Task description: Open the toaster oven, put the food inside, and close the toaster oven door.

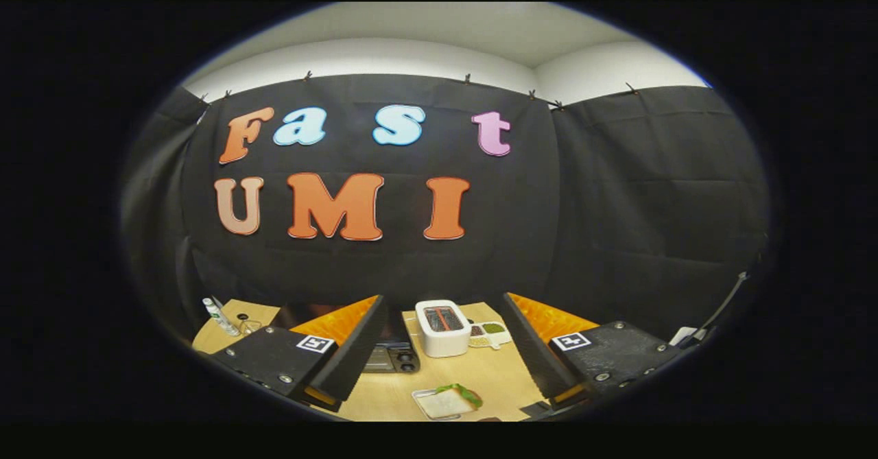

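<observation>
The gripper [442, 339] is hovering above the wooden table [494, 377] with its fingers spread wide, gripping nothing. Between them, the sandwich [458, 396] is lying on a small tray [432, 404], its long axis running across the fingers. The dark toaster oven [391, 357] is sitting beside the left finger, door facing the gripper; no readable writing.

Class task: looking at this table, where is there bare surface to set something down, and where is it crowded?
Free: the bare table between the white toaster and the tray with the sandwich, ahead of the open gripper. Crowded: toaster, toaster oven and a small dish cluster together; a bottle occupies the far corner.
</observation>
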